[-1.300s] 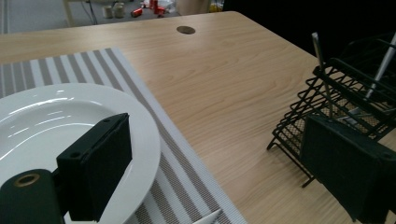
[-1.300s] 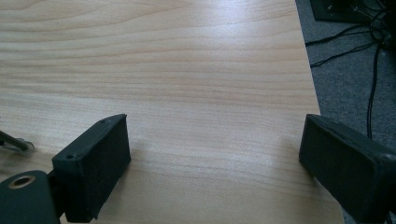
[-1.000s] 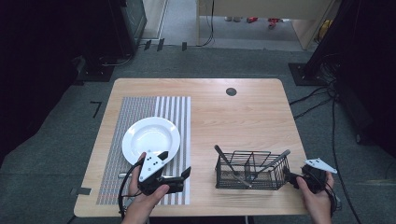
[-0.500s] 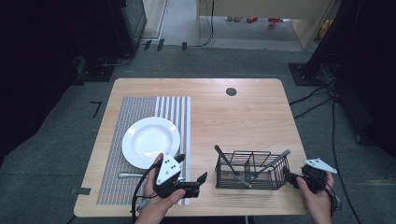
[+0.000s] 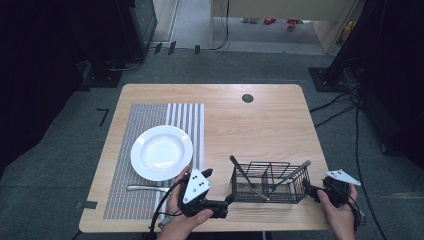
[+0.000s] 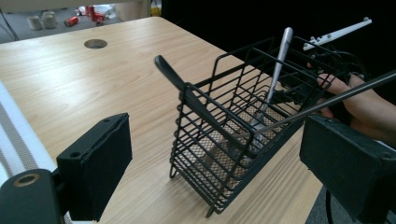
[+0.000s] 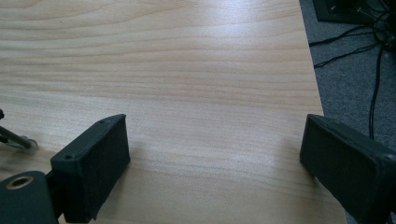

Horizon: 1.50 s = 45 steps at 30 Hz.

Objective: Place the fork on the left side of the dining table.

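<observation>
- At the near edge of the worktop (image 5: 260,120), the left claw (image 5: 226,204) lies low in the person's left hand (image 5: 182,222), its jaws wide apart and empty, aimed at the left end of a black wire basket (image 5: 269,182).
- In the left gripper view the basket (image 6: 243,140) stands upright between the two black jaws but beyond them – no pad touches the wire.
- Inside the basket, cutlery leans at angles: a dark-handled piece (image 6: 187,88) tilts out over the end nearest the left claw, a silver handle (image 6: 280,56) rises near the middle, and a thin grey rod (image 6: 336,95) slants out towards the far end.
- The right claw (image 5: 312,191) sits just beside the right end of the basket, held in the right hand (image 5: 340,212) at the worktop's near right corner; in the right gripper view its jaws stand wide apart over bare wood, gripping nothing.
- At the left margin of the right gripper view a metal tip (image 7: 18,140) rests on the wood.
- To the left of the basket, a white plate (image 5: 161,152) sits on a striped mat (image 5: 150,125) – well apart from the basket.
- Just in front of the plate, a fork (image 5: 147,188) lies flat on the mat, close to the left hand.
- A small round hole (image 5: 247,98) marks the far side of the worktop.
</observation>
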Each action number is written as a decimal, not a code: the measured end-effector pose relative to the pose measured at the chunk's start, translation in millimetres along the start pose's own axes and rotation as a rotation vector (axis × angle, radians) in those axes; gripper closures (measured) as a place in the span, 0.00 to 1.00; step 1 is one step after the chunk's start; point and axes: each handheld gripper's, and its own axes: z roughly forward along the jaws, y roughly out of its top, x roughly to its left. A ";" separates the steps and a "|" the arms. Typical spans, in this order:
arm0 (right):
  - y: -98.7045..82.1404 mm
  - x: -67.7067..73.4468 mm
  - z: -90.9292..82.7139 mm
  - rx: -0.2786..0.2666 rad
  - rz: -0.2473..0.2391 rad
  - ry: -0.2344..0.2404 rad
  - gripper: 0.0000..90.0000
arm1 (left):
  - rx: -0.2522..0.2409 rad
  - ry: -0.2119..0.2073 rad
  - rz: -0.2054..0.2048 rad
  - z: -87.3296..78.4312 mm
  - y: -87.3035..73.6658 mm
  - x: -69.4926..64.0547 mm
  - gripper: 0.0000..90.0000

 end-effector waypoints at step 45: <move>0.0 -0.1 0.1 0.001 -0.009 0.010 0.09 | -0.059 -0.035 0.177 40.1 -1.8 -54.6 0.46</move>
